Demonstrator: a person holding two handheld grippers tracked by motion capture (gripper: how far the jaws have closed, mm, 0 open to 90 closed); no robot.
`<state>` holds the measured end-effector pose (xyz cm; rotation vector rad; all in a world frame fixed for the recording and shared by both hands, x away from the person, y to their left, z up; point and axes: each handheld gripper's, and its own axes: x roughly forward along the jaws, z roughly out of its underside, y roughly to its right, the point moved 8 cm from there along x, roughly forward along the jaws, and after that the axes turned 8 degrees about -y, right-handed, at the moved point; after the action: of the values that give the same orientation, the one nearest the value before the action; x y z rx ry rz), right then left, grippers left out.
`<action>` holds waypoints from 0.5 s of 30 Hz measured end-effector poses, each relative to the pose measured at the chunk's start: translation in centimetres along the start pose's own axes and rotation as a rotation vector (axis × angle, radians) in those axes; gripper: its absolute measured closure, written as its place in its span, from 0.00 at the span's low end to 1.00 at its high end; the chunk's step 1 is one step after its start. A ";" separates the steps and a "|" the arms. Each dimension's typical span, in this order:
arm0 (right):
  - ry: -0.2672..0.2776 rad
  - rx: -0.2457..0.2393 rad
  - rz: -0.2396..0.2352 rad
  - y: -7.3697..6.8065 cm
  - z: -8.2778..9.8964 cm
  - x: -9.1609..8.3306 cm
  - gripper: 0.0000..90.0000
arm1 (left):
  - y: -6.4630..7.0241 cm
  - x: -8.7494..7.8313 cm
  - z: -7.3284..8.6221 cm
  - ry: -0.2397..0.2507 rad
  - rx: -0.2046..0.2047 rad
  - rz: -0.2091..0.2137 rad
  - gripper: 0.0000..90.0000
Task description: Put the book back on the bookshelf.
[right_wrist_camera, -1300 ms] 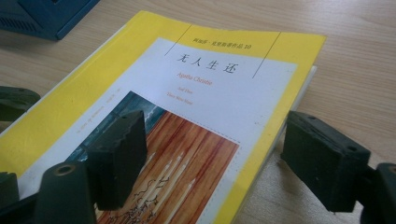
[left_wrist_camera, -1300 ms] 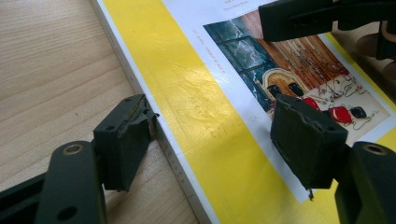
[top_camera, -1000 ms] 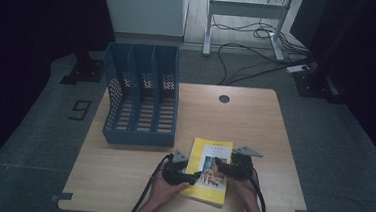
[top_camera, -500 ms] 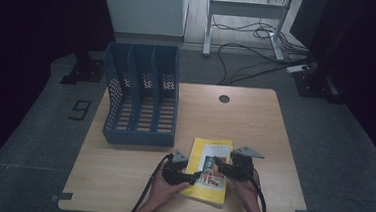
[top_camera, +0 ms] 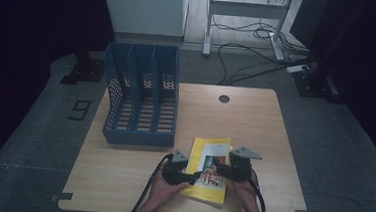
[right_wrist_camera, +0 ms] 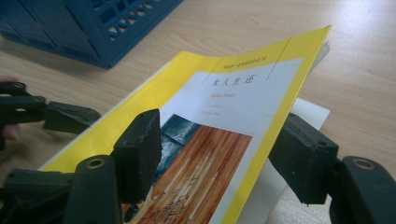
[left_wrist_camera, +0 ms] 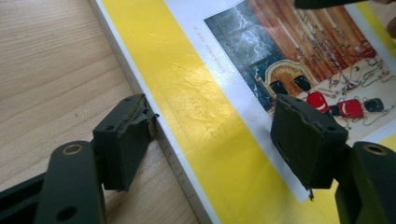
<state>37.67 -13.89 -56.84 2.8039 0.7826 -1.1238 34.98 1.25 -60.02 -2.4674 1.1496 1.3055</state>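
Observation:
A yellow book (top_camera: 209,160) with a picture on its cover lies near the table's front edge. My left gripper (top_camera: 191,177) is open at its spine side: one jaw rests on the wood beside the spine, the other over the cover (left_wrist_camera: 201,102). My right gripper (top_camera: 218,167) comes in from the book's other side. In the right gripper view the front cover (right_wrist_camera: 243,93) is raised off the white pages (right_wrist_camera: 310,109), and its free edge runs between the jaws of my right gripper (right_wrist_camera: 224,158). These jaws have just been closing but still stand wide, not pressing the cover.
A blue three-slot file organizer (top_camera: 141,98) lies on the table's left, just behind the book. The wooden table (top_camera: 260,126) has a round cable hole (top_camera: 224,98) at its back. Cables (top_camera: 245,45) and a desk frame lie on the floor beyond.

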 end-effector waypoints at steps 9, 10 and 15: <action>-0.031 0.038 -0.007 1.1 0.9 1.4 0.43 | 0.0 0.0 0.0 0.000 0.000 0.000 0.32; -0.028 0.038 -0.004 1.1 1.0 1.4 0.45 | 0.0 0.0 0.0 0.000 -0.001 0.000 0.32; -0.017 0.048 -0.008 1.2 0.9 1.5 0.49 | 0.0 0.0 0.0 0.001 -0.001 0.000 0.32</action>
<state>38.55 -14.47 -58.70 2.8280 0.7760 -1.1820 34.96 1.24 -60.02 -2.4688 1.1489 1.3052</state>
